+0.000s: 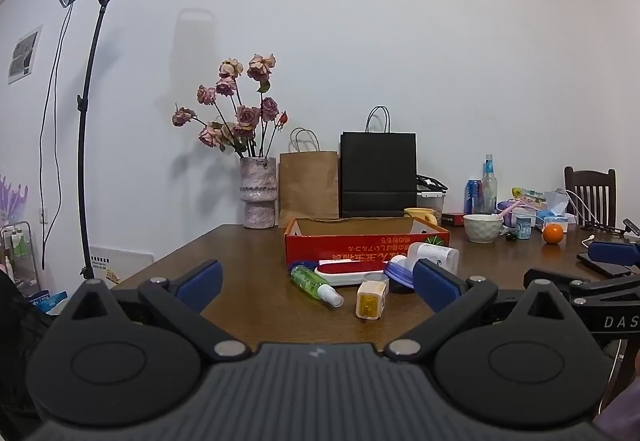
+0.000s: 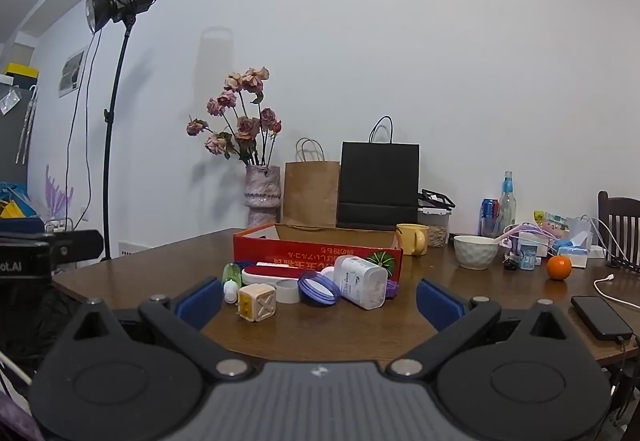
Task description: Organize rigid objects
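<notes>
A red cardboard box [image 1: 360, 247] [image 2: 312, 251] stands open on the brown table [image 1: 248, 253]. In front of it lie a green spray bottle [image 1: 316, 285] [image 2: 232, 277], a cream cube adapter [image 1: 370, 299] [image 2: 258, 301], a red-and-white case [image 1: 344, 271] [image 2: 272, 273], a tape roll [image 2: 288, 290], a blue lid [image 2: 318, 287] and a white bottle [image 2: 362, 281] [image 1: 434, 255]. My left gripper [image 1: 318, 287] and my right gripper [image 2: 318, 299] both stand open at the table's near edge, short of the pile, with nothing between their fingers.
Behind the box are a vase of dried roses [image 1: 259, 191], a brown paper bag [image 1: 308, 183] and a black bag [image 1: 378, 173]. To the right sit a yellow mug [image 2: 412, 239], a white bowl [image 2: 476, 251], an orange [image 2: 559, 267], a phone [image 2: 600, 317], cables and a chair [image 2: 620, 229].
</notes>
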`<state>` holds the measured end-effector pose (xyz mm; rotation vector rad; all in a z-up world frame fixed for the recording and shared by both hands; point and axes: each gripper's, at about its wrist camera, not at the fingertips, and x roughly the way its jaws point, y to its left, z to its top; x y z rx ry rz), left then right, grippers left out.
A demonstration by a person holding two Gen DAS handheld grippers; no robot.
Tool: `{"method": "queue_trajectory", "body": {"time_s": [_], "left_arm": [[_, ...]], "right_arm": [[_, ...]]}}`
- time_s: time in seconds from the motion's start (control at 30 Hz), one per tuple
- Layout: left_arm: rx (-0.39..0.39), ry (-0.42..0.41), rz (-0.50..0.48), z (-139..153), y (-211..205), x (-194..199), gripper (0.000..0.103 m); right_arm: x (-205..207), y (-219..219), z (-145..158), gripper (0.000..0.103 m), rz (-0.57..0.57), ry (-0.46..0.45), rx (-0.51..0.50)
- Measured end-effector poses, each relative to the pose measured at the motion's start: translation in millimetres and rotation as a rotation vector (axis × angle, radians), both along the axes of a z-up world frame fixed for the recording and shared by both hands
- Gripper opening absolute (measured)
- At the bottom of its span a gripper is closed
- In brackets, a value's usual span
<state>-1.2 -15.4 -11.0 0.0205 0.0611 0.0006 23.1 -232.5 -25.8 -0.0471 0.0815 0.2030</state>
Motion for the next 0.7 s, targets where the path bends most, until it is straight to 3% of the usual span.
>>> {"method": "queue_trajectory", "body": {"time_s": [0.7], "left_arm": [[-0.006,-0.019,0.01,9,14,-2,0.103]], "right_arm": [[3,1,2,0.103,0.0,0.01,-0.007]]}}
